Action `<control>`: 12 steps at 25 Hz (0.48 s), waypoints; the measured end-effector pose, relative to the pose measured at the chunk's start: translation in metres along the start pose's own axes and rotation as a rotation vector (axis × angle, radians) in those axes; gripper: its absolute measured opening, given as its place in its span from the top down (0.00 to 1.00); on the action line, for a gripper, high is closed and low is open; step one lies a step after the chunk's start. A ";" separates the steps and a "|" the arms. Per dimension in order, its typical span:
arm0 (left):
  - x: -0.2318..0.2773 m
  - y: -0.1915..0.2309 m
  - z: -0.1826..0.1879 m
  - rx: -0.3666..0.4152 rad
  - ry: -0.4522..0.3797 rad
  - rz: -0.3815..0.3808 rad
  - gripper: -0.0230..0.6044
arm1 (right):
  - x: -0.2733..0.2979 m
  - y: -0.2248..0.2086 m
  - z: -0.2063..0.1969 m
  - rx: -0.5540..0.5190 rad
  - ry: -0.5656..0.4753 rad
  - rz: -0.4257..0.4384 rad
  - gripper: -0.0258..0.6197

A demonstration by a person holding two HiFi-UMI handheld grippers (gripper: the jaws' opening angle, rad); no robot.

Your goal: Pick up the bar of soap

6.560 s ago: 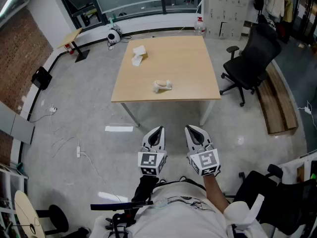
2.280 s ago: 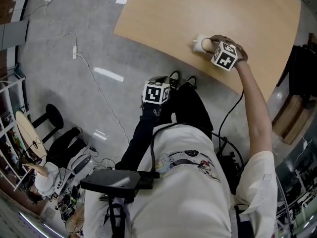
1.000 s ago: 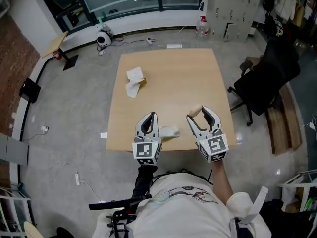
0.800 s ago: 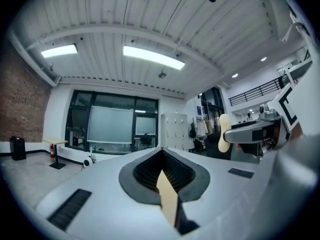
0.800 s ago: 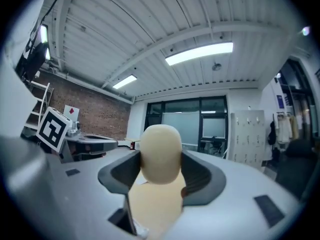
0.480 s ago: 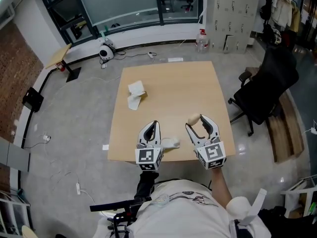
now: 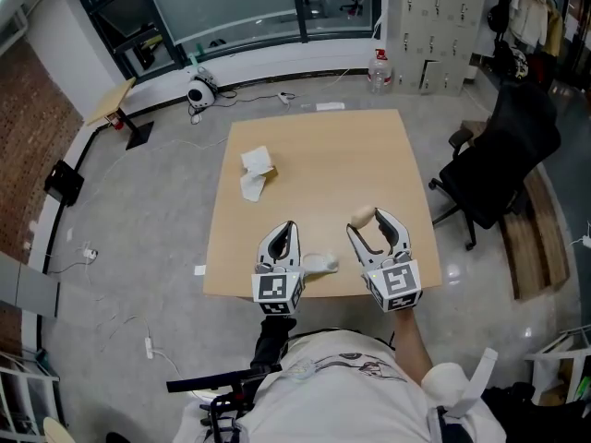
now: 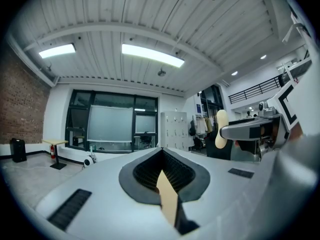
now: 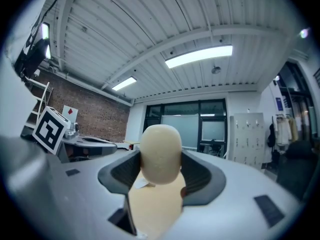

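The bar of soap (image 7: 361, 216) is a pale cream oval, held up above the wooden table (image 7: 323, 173) near its front edge. My right gripper (image 7: 369, 220) is shut on it; in the right gripper view the soap (image 9: 160, 154) stands upright between the dark pads. In the left gripper view the soap (image 8: 221, 129) shows off to the right. My left gripper (image 7: 284, 228) is shut and holds nothing. It hovers beside a white soap dish (image 7: 320, 264) that lies on the table's front edge.
Crumpled white paper (image 7: 255, 167) lies on the table's far left part. A black office chair (image 7: 503, 146) stands to the right of the table. Grey floor with cables surrounds the table, and windows line the far wall.
The right gripper took the soap at the white dish and now holds it lifted over the table. In the last half second both grippers barely moved.
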State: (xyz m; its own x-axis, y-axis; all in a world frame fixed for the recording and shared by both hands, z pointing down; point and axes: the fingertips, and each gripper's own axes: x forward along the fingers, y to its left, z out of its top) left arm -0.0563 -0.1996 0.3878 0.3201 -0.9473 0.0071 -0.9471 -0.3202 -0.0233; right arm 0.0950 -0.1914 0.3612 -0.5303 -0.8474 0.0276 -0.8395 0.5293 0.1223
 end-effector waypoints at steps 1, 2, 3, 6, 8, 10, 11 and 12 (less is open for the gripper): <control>-0.001 0.000 0.000 0.002 0.000 0.001 0.96 | 0.000 0.000 0.001 0.000 -0.001 0.001 0.57; -0.001 0.000 0.000 0.002 0.000 0.002 0.96 | 0.000 0.001 0.001 0.000 -0.001 0.001 0.57; -0.002 0.001 0.000 0.002 0.000 0.004 0.96 | 0.001 0.001 0.002 0.000 -0.001 0.002 0.57; -0.002 0.004 0.000 0.003 0.001 0.008 0.96 | 0.003 0.003 0.002 -0.001 -0.003 0.004 0.57; -0.003 0.005 -0.001 0.002 0.005 0.009 0.96 | 0.004 0.005 0.003 -0.002 -0.008 0.005 0.57; -0.005 0.007 -0.001 -0.006 0.013 0.009 0.96 | 0.007 0.009 0.004 -0.006 -0.013 0.007 0.57; -0.006 0.008 0.000 -0.009 0.017 0.008 0.96 | 0.008 0.010 0.006 -0.008 -0.015 0.009 0.57; -0.006 0.009 0.000 -0.009 0.019 0.007 0.96 | 0.008 0.011 0.007 -0.008 -0.016 0.010 0.57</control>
State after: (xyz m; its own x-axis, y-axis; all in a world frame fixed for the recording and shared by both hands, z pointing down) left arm -0.0666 -0.1964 0.3876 0.3130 -0.9494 0.0263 -0.9495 -0.3134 -0.0145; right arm 0.0803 -0.1923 0.3562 -0.5404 -0.8413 0.0128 -0.8333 0.5372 0.1304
